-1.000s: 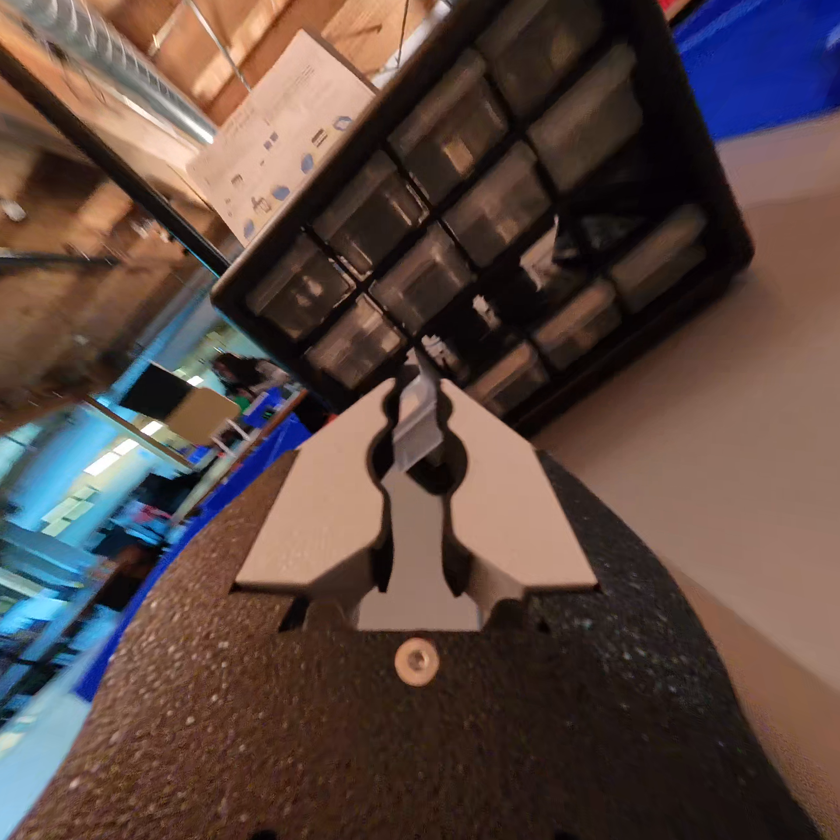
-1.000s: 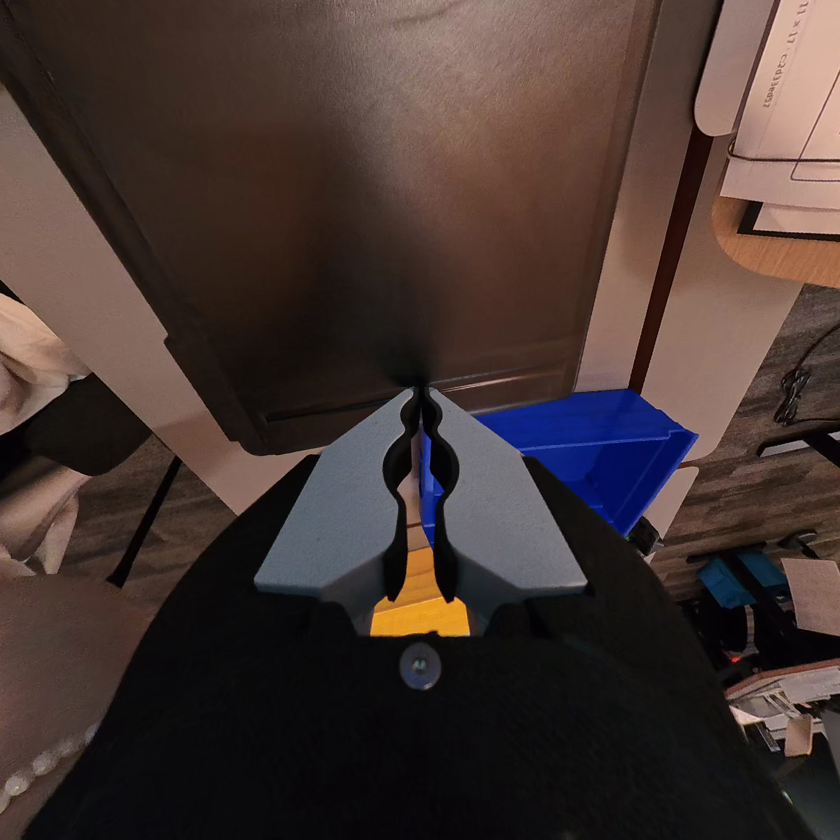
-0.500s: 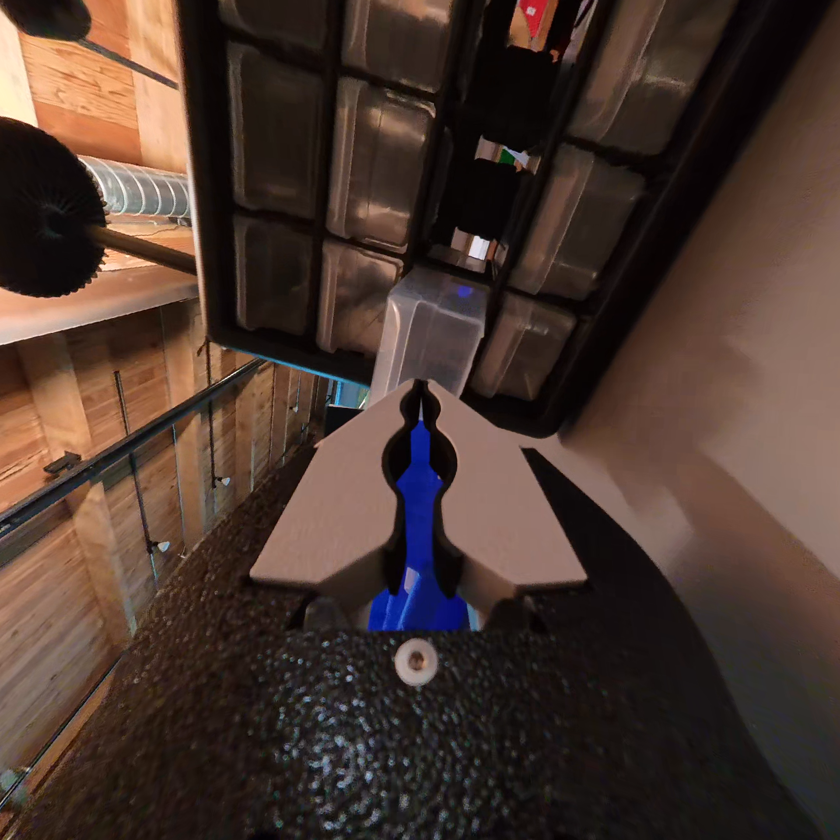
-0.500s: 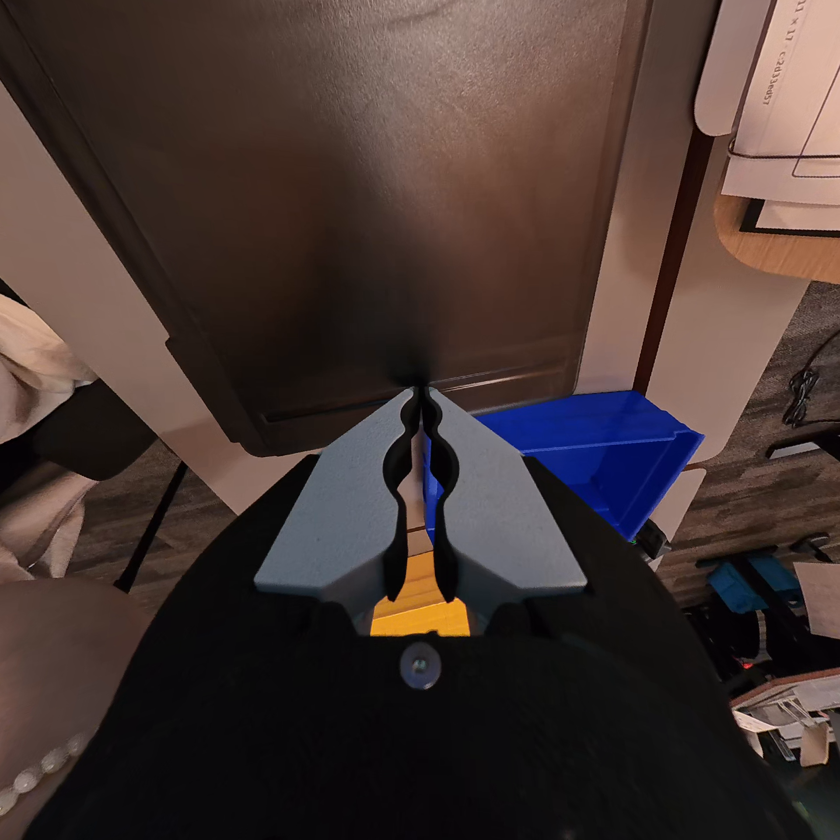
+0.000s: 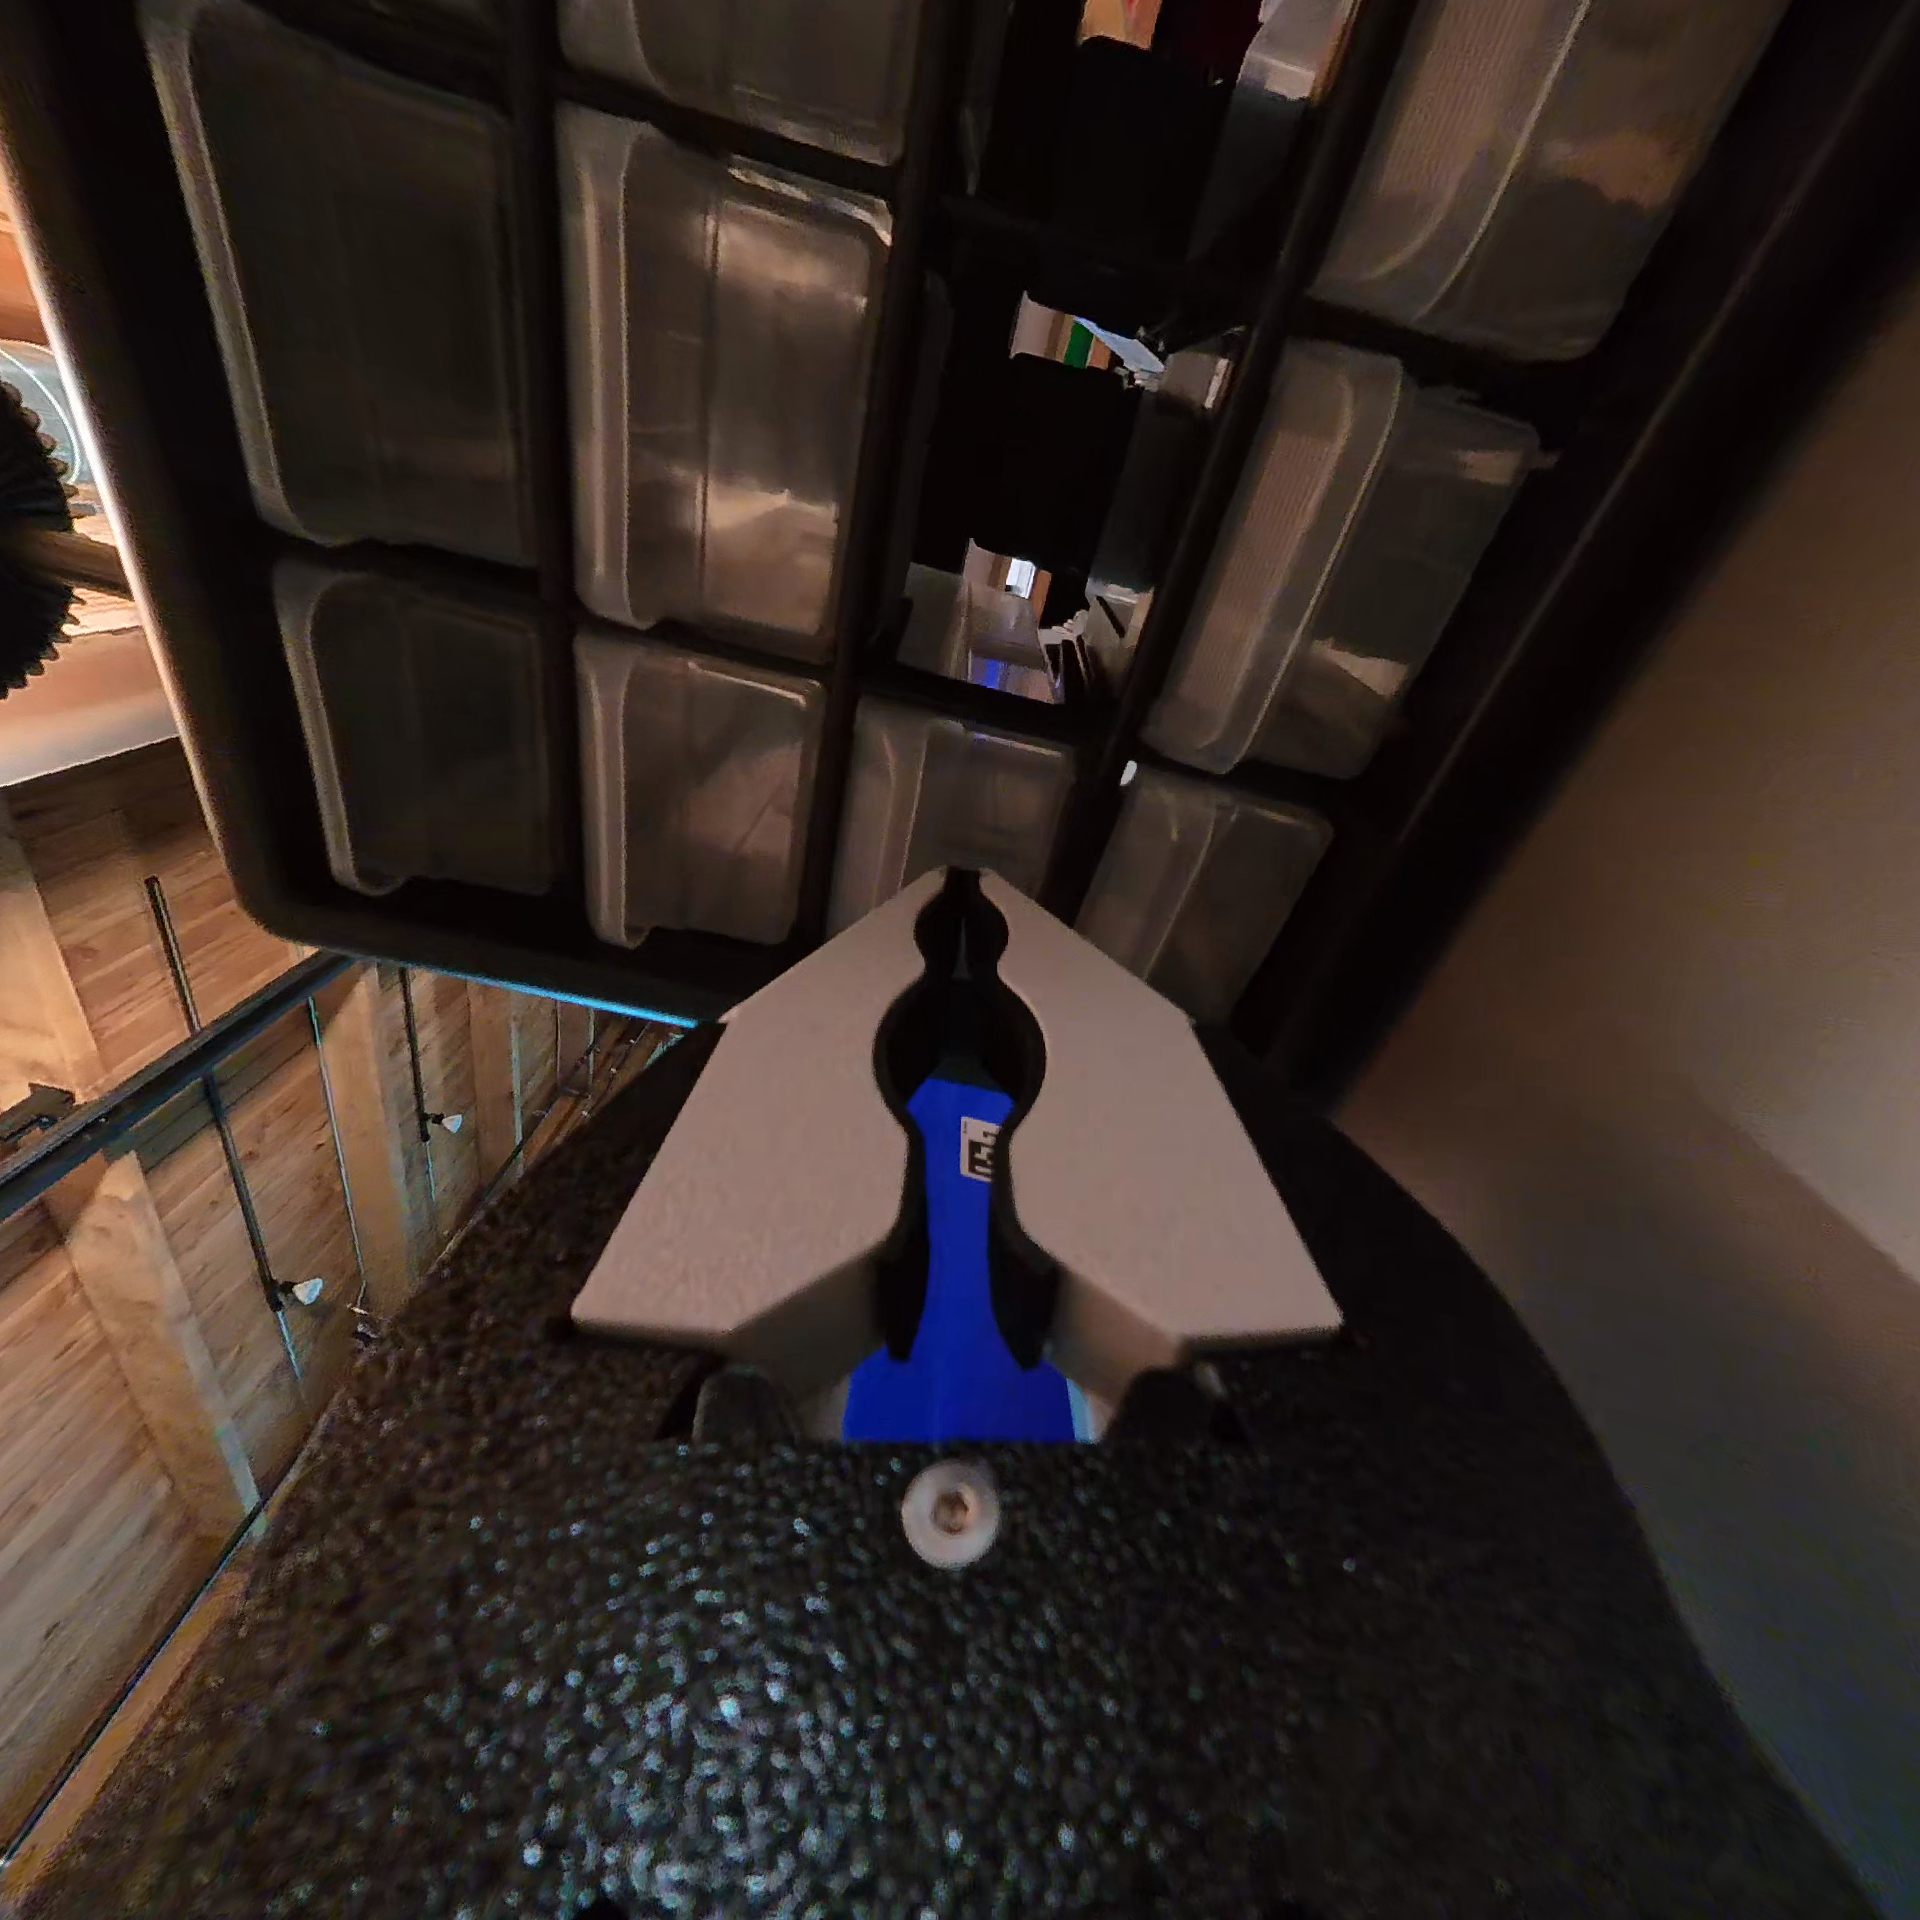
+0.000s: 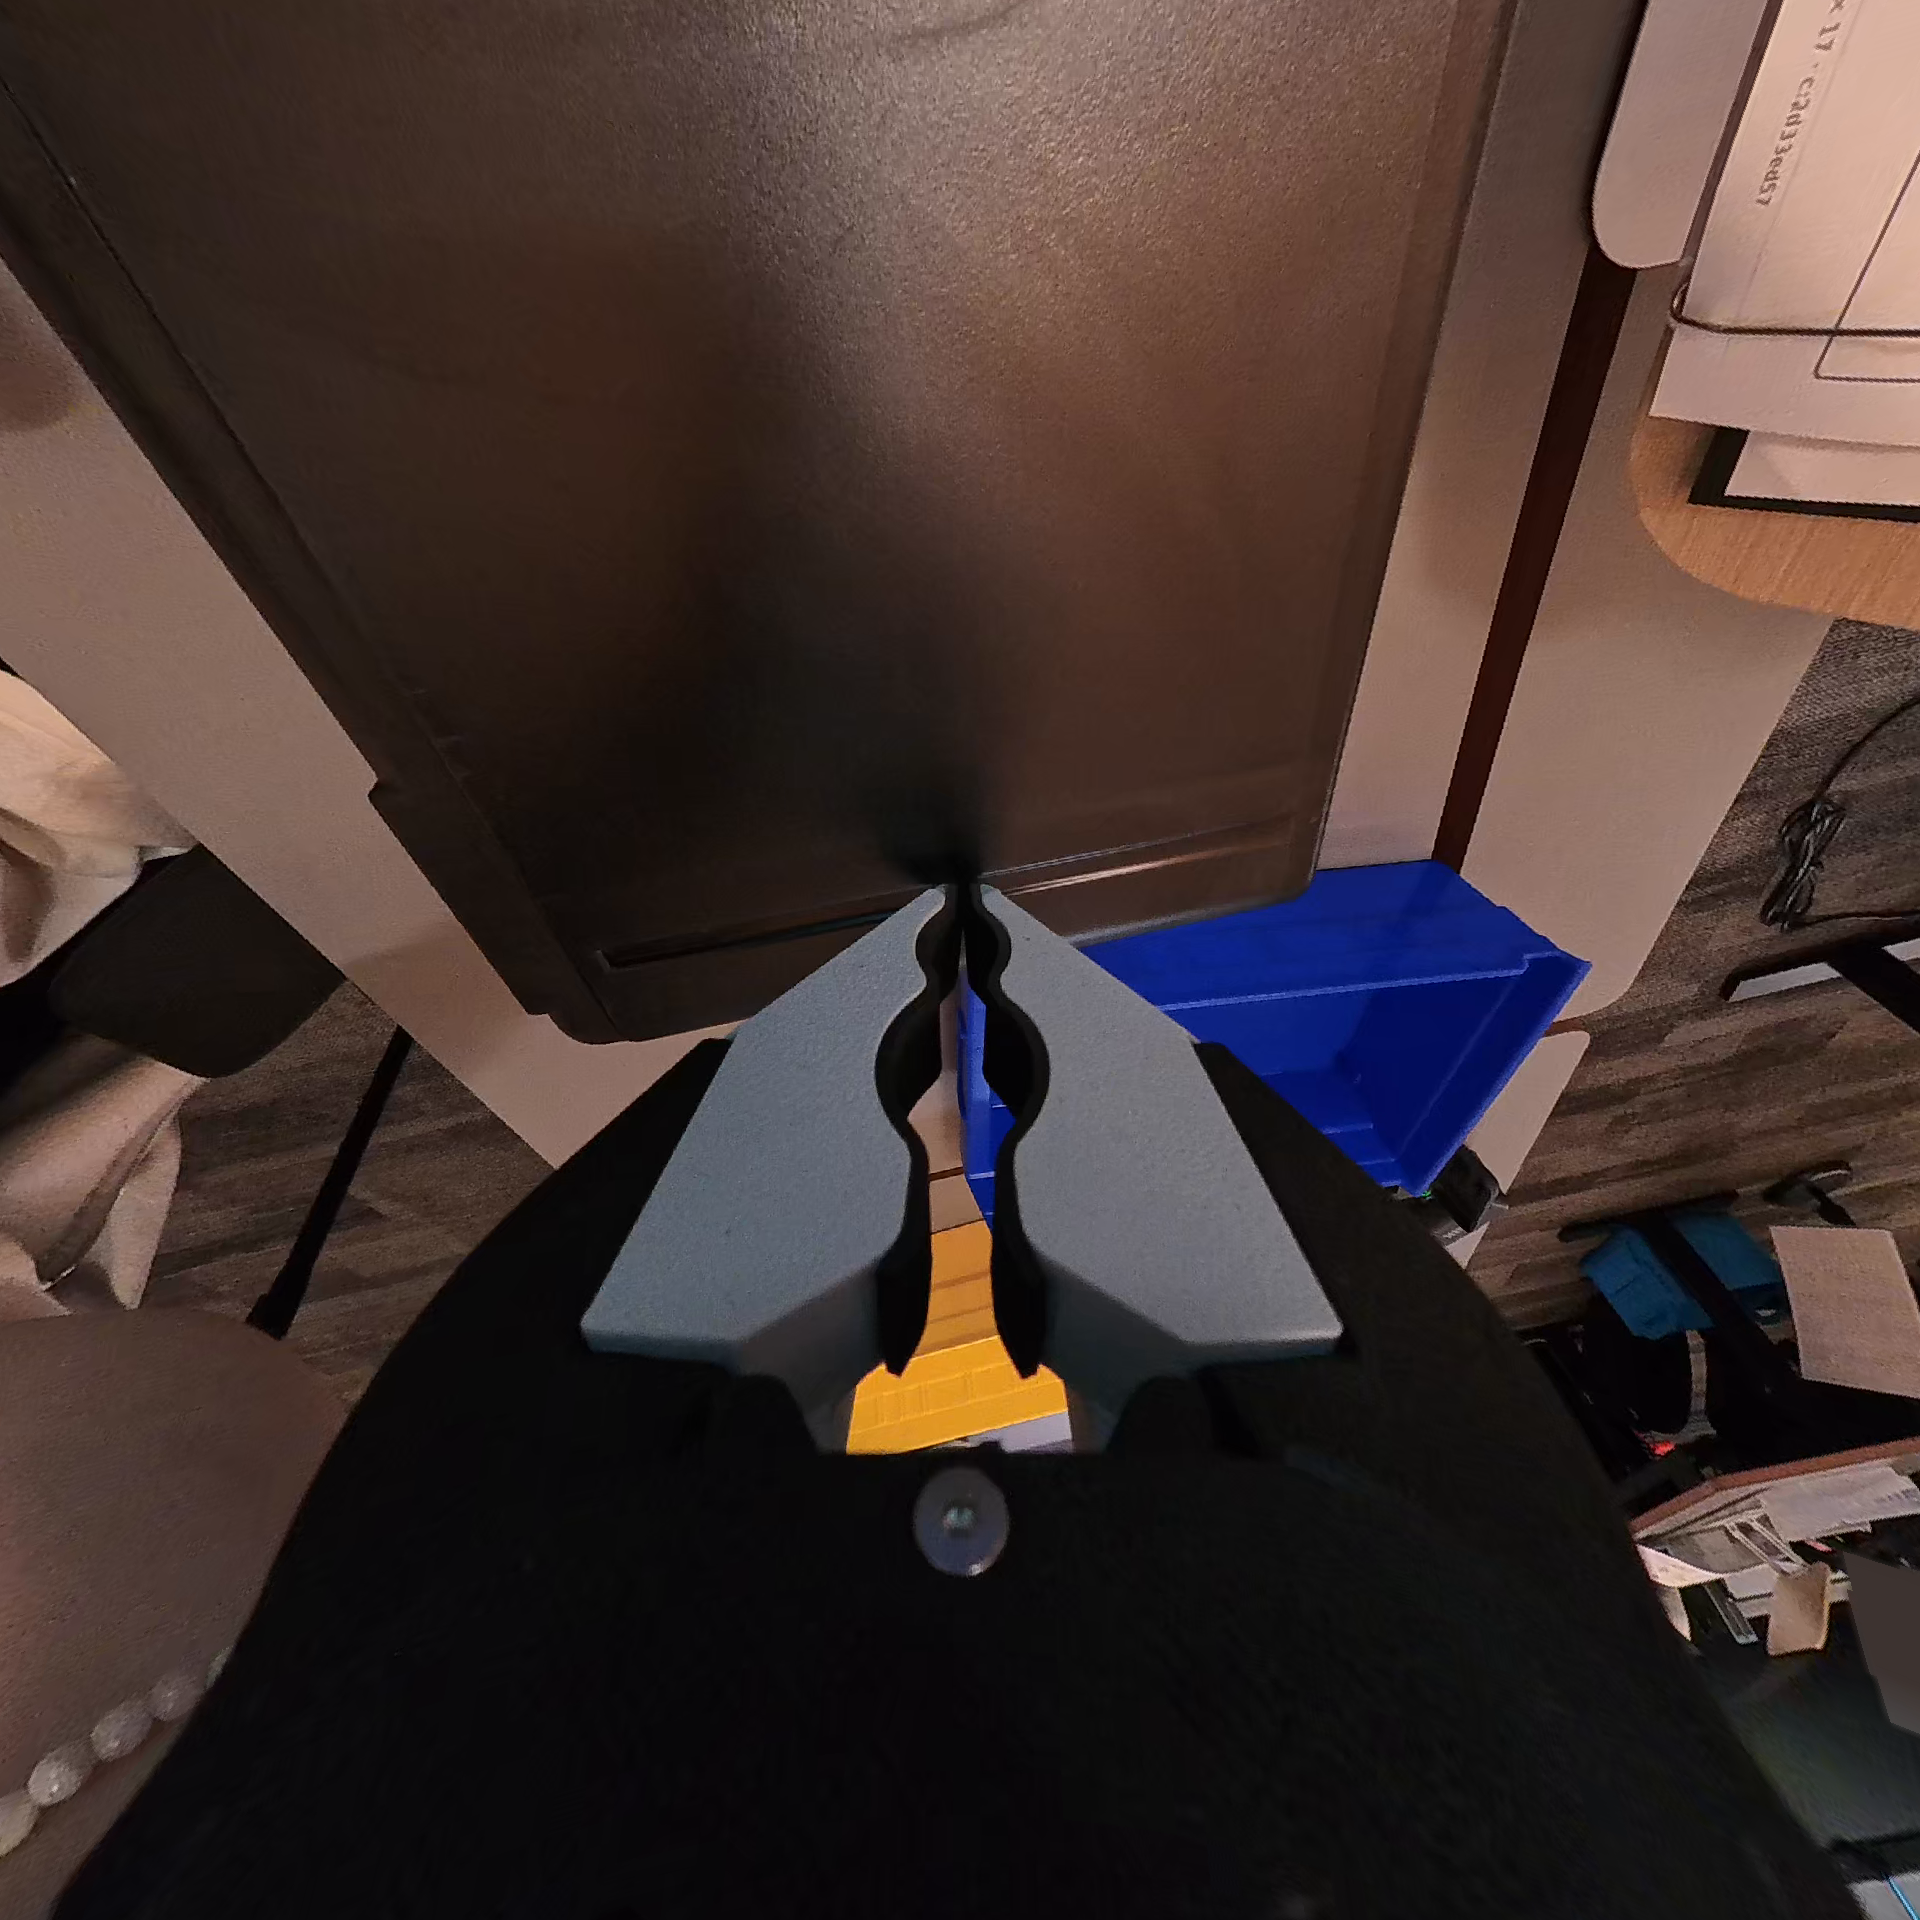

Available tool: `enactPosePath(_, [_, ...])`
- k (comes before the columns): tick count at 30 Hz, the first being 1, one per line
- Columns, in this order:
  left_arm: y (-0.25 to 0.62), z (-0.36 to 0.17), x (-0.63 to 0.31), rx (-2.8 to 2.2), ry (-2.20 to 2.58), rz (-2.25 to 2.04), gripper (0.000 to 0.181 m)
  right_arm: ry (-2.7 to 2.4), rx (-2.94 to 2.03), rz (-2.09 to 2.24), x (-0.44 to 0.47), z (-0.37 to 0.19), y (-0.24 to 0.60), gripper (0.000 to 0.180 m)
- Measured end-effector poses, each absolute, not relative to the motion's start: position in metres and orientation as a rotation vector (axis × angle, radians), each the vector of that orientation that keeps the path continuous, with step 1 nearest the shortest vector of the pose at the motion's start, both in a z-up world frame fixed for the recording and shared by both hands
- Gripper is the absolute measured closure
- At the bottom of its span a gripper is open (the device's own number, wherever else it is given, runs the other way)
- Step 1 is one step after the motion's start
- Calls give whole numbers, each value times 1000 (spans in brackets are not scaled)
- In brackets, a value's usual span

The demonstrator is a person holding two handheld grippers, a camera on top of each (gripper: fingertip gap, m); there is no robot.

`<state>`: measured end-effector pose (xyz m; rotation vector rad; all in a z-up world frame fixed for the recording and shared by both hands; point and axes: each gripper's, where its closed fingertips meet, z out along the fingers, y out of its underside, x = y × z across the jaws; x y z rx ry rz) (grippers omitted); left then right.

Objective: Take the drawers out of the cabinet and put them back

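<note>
My left claw (image 5: pixel 961 902) has its grey, matte fingers pressed together at the tips, right at the front of a clear plastic drawer (image 5: pixel 951 805) in the bottom row of the cabinet (image 5: pixel 1455 665); whether they pinch its handle I cannot tell. The cabinet is a black plastic frame with a grid of slots, seen tilted. Most slots hold translucent, rounded-cornered drawers; in the column above my tips some are open and I see through them. The cabinet stands on a smooth beige desk (image 5: pixel 1683 935).

My right claw (image 6: pixel 961 894) is closed too, its wavy-edged fingers meeting with nothing between, their tips touching the cabinet's finely grained black top panel (image 6: pixel 831 416). Below it sits a glossy blue plastic bin (image 6: pixel 1299 1029).
</note>
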<state>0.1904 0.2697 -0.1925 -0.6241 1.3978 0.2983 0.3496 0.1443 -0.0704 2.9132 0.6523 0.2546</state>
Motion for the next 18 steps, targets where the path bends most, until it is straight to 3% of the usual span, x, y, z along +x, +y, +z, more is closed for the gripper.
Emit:
enactPosePath(1, [270, -192, 190, -625, 1392, 294, 181, 652, 2912, 254, 350, -70, 144, 180])
enactPosePath(11, [250, -181, 167, -611, 1372, 124, 181, 648, 2909, 268, 350, -70, 144, 180])
enactPosePath(18, [315, -116, 102, -811, 1294, -159, 181, 646, 2903, 261, 350, -70, 144, 180])
